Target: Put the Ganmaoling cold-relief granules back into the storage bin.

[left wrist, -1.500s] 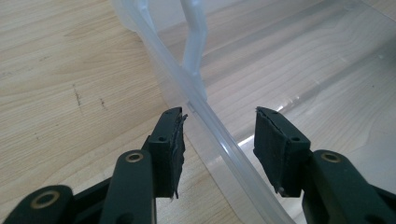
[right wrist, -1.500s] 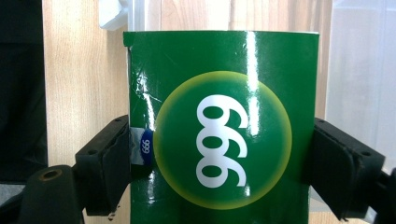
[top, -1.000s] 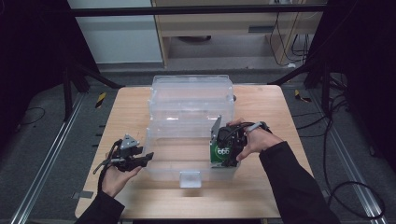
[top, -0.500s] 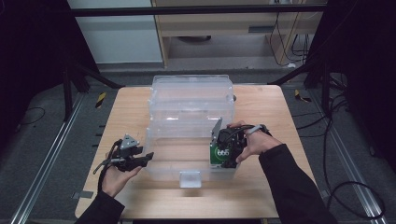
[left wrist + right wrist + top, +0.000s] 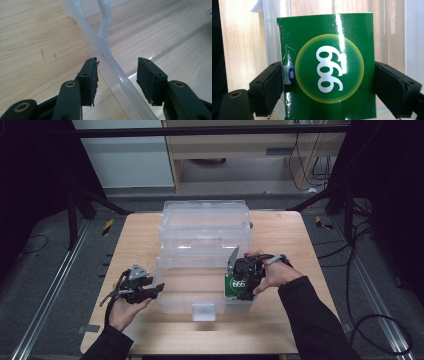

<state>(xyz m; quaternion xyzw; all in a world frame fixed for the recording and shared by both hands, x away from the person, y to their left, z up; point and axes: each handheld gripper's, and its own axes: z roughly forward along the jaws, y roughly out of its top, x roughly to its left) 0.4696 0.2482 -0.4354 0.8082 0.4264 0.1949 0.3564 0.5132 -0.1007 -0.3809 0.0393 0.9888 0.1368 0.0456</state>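
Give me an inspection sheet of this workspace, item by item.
Surface: wooden table, bare around the bin.
Job's things: green box marked 999, held over the clear plastic bin; second clear bin behind it.
Clutter: nothing seen.
Grippers: right hand-held gripper clamps the box by its sides; left hand-held gripper open, jaws straddling the bin's rim without pressing it.
Cables: black cable trails from the left gripper; more on the floor at right.
Surroundings: dark frame legs, wooden cabinet behind.

Green box (image 5: 329, 70) front reading "999", small blue side sticker (image 5: 291, 75) "999"
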